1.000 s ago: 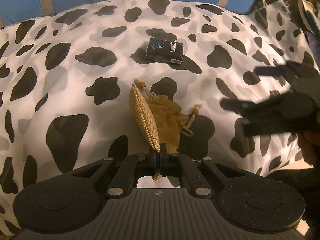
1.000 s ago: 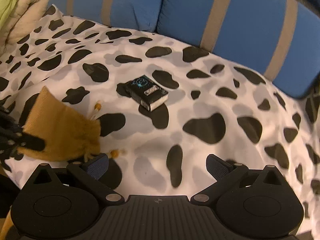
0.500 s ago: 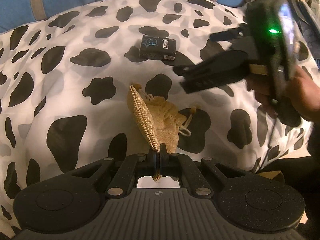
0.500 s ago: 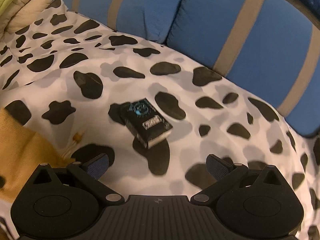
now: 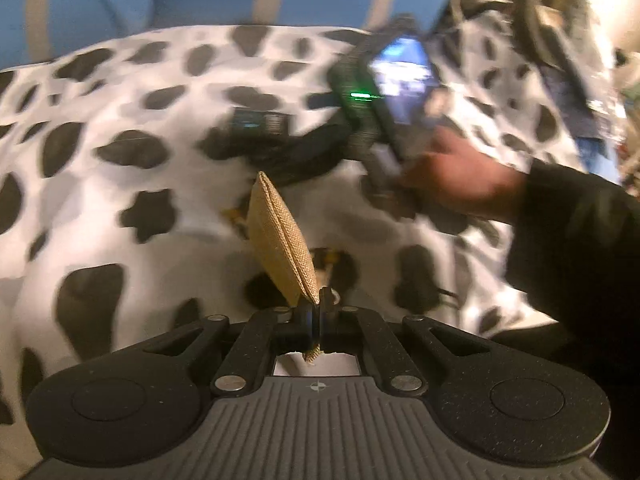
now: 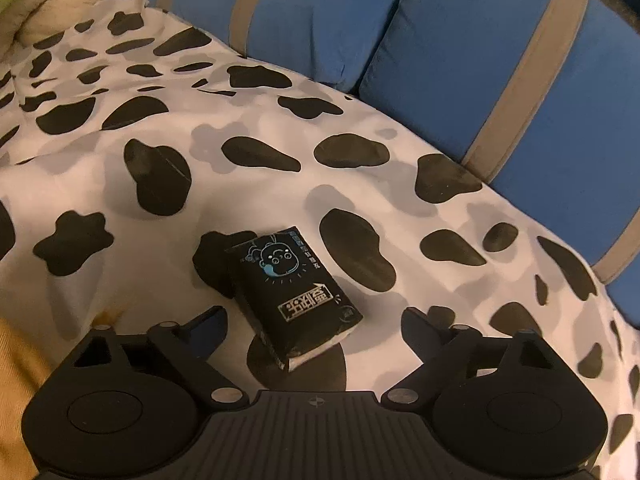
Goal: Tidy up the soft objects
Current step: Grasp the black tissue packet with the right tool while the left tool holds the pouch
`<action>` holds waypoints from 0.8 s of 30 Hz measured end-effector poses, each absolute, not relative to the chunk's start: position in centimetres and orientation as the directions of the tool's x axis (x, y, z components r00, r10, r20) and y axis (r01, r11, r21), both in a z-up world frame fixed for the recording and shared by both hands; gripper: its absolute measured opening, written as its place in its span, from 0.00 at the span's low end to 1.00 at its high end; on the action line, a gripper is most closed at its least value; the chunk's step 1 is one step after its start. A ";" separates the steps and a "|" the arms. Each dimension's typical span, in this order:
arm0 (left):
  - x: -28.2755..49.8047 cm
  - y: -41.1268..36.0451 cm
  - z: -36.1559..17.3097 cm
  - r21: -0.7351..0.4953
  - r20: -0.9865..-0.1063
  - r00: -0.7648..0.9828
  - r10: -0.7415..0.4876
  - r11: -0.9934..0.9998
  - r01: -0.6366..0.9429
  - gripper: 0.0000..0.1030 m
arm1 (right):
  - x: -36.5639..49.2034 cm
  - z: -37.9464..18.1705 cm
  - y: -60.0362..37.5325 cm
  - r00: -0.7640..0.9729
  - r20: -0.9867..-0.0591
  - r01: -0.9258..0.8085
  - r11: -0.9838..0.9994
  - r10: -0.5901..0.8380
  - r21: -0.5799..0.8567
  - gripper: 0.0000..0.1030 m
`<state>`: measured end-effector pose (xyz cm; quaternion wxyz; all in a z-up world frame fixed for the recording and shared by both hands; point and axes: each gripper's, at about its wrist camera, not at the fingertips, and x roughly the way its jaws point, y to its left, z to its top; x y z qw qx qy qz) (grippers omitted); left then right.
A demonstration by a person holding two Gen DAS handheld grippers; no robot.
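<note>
My left gripper [image 5: 319, 312] is shut on the bottom corner of a tan burlap drawstring pouch [image 5: 280, 244] and holds it upright over the cow-print cover. A black tissue pack [image 6: 294, 294] lies on the cover. My right gripper [image 6: 316, 332] is open, with the pack lying between its fingers, not touching them. In the left wrist view the right gripper [image 5: 304, 156] is blurred and reaches toward the pack [image 5: 260, 122]. An edge of the pouch [image 6: 16, 364] shows at the lower left of the right wrist view.
The cow-print cover [image 6: 120, 184] spreads over a sofa or bed. Blue cushions with tan stripes [image 6: 460, 60] stand along the back. A pale quilted blanket [image 6: 48, 4] lies at the far left. Clutter [image 5: 568, 60] sits at the right side.
My right gripper has moved forward and down until the tissue pack lies between its open fingers. My left gripper has lifted and turned the pouch, which now hangs edge-on.
</note>
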<state>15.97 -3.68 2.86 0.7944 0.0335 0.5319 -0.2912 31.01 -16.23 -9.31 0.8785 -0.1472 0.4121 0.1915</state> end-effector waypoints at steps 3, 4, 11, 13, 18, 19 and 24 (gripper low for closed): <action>15.2 -5.0 2.8 -0.297 -0.851 0.213 -0.481 0.773 0.560 0.03 | 31.4 -9.8 -16.5 0.590 -0.776 -0.457 0.885 0.224 -0.092 0.90; 15.0 -5.3 2.8 -0.307 -0.847 0.197 -0.494 0.757 0.577 0.03 | 31.6 -9.9 -16.7 0.589 -0.774 -0.456 0.887 0.232 -0.081 0.89; 13.9 -6.7 2.2 -0.314 -0.851 0.138 -0.507 0.701 0.641 0.03 | 31.6 -9.8 -16.9 0.556 -0.771 -0.493 0.870 0.310 -0.005 0.68; 14.3 -6.5 1.9 -0.293 -0.863 0.155 -0.482 0.725 0.623 0.03 | 31.5 -9.7 -17.0 0.548 -0.777 -0.488 0.873 0.309 0.003 0.66; 15.0 -5.7 1.6 -0.154 -0.898 0.257 -0.358 0.801 0.578 0.03 | 30.8 -9.0 -16.8 0.531 -0.800 -0.504 0.863 0.279 -0.033 0.63; 15.1 -5.8 1.4 -0.111 -0.905 0.280 -0.320 0.813 0.572 0.03 | 30.6 -8.7 -16.7 0.535 -0.802 -0.501 0.864 0.267 -0.047 0.63; 15.7 -5.1 1.2 -0.055 -0.911 0.320 -0.259 0.846 0.530 0.03 | 29.2 -7.1 -17.2 0.559 -0.794 -0.491 0.867 0.238 -0.087 0.62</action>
